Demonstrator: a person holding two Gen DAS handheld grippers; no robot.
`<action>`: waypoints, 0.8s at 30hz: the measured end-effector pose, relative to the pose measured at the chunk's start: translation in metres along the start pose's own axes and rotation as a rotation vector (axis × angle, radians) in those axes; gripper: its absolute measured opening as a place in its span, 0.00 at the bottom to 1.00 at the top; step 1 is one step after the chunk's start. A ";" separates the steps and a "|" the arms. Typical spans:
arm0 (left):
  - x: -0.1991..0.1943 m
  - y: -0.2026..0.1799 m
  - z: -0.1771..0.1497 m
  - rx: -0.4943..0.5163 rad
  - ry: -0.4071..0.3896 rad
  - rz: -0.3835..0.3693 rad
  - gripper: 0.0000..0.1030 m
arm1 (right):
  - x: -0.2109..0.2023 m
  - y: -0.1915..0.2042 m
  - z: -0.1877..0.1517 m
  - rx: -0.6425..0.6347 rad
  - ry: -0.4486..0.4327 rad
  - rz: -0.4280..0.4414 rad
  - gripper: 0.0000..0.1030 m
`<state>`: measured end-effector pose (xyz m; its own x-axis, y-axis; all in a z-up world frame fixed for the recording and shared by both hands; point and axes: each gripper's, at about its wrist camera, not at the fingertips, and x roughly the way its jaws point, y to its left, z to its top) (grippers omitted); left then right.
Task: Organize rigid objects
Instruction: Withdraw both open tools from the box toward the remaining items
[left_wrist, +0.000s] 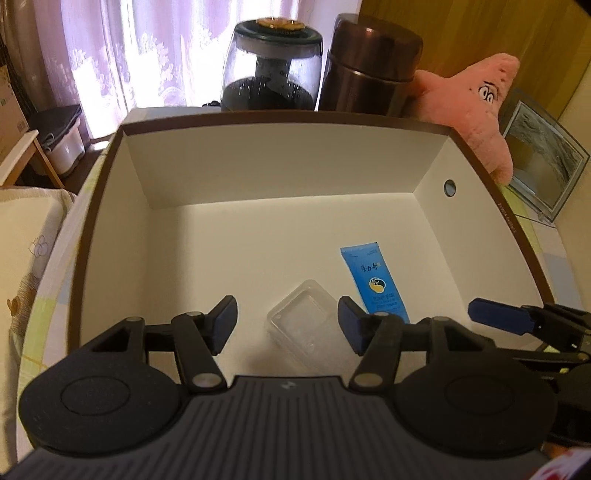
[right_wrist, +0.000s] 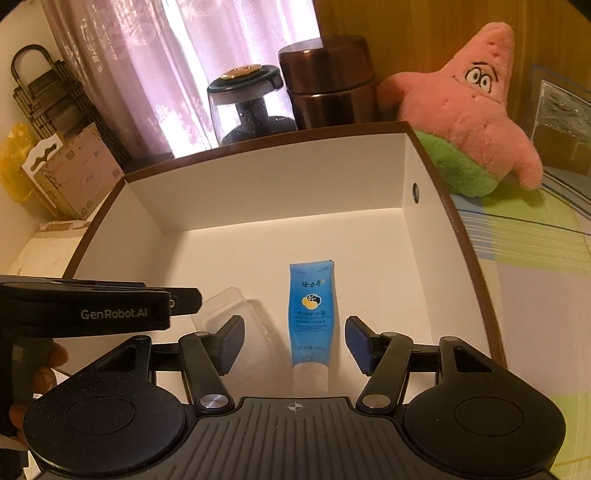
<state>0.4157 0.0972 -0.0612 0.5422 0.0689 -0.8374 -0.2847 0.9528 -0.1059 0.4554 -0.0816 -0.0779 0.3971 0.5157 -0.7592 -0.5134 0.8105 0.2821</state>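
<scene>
A white box with a brown rim (left_wrist: 280, 118) (right_wrist: 266, 162) holds a blue tube (left_wrist: 375, 282) (right_wrist: 310, 314) and a clear plastic case (left_wrist: 301, 321) (right_wrist: 236, 306), both lying on its floor. My left gripper (left_wrist: 288, 325) is open above the clear case, which lies between its fingers. My right gripper (right_wrist: 295, 339) is open above the blue tube, which lies between its fingers with the white cap toward me. The right gripper's finger (left_wrist: 498, 315) shows at the right of the left wrist view. The left gripper's body (right_wrist: 92, 306) shows at the left of the right wrist view.
Behind the box stand a glass jar with a dark lid (left_wrist: 271, 62) (right_wrist: 247, 107) and a brown metal canister (left_wrist: 369, 66) (right_wrist: 328, 81). A pink star plush (left_wrist: 476, 103) (right_wrist: 469, 110) leans at the back right. Cardboard boxes (right_wrist: 74, 173) sit at the left.
</scene>
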 end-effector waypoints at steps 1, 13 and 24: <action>-0.004 0.000 -0.001 0.003 -0.007 0.001 0.55 | -0.003 0.000 0.000 0.002 -0.008 0.001 0.56; -0.057 -0.005 -0.019 0.059 -0.085 -0.007 0.55 | -0.059 0.004 -0.014 0.044 -0.089 0.014 0.56; -0.104 -0.003 -0.055 0.086 -0.116 -0.034 0.55 | -0.110 0.010 -0.043 0.064 -0.134 0.003 0.56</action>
<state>0.3169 0.0710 -0.0034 0.6397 0.0657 -0.7658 -0.1991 0.9765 -0.0825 0.3740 -0.1422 -0.0163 0.4957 0.5476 -0.6741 -0.4673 0.8224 0.3244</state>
